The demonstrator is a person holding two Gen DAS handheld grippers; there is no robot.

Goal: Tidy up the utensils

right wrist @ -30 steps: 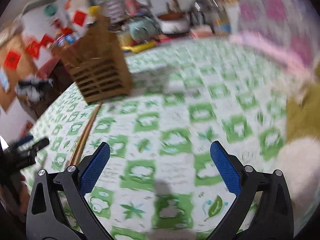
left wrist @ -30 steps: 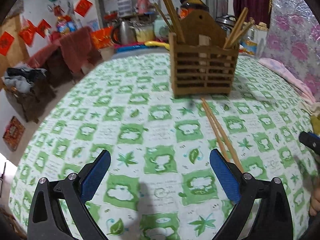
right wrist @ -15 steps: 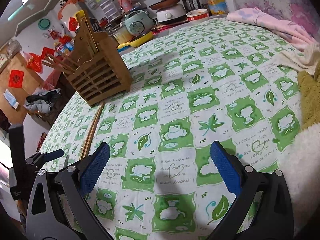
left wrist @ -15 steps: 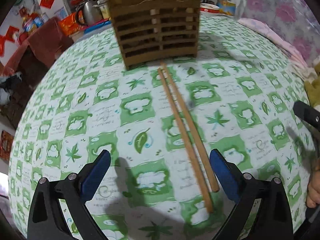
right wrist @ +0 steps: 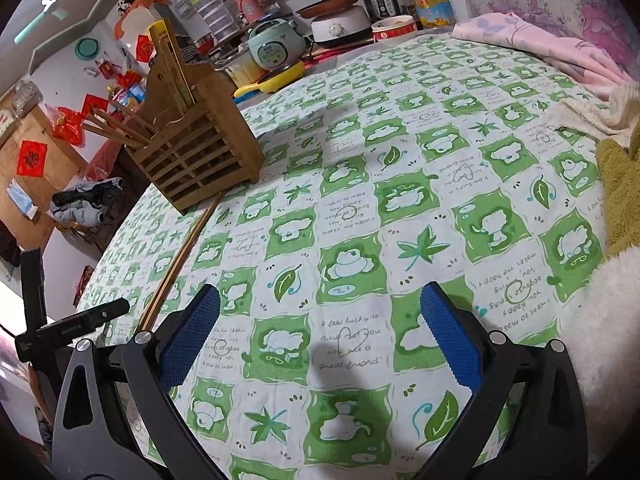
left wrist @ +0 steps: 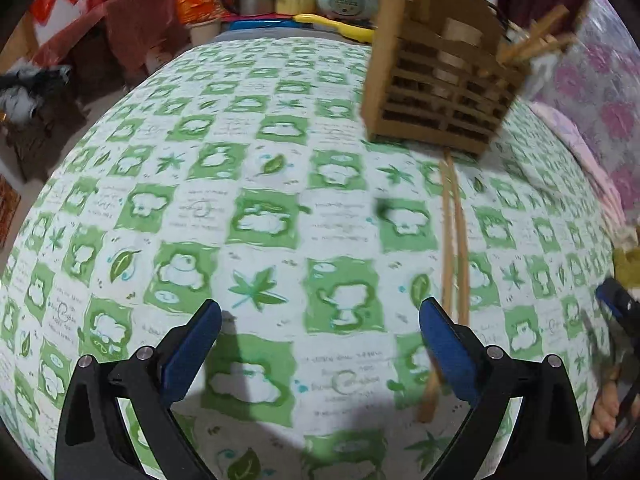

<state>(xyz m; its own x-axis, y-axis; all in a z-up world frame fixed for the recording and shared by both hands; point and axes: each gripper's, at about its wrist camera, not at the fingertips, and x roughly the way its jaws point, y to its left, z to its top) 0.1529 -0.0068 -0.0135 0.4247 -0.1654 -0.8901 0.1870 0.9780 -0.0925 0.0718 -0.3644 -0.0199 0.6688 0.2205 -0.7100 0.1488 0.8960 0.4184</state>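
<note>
Left gripper (left wrist: 320,344): jaws wide, nothing held.
Chopsticks (left wrist: 454,240): laid on cloth (left wrist: 256,216), passing under the right jaw, running ahead to the holder.
Holder (left wrist: 440,92): ahead, right of jaws.
Right gripper (right wrist: 320,340): jaws wide, nothing held; chopsticks left of them.

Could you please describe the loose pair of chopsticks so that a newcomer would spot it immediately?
Find the wooden slatted utensil holder standing on the green-and-white patterned tablecloth. The loose chopsticks lie flat, side by side, running from the holder's base toward the left gripper. Unlike the chopsticks standing in the holder, these rest on the cloth.
</note>
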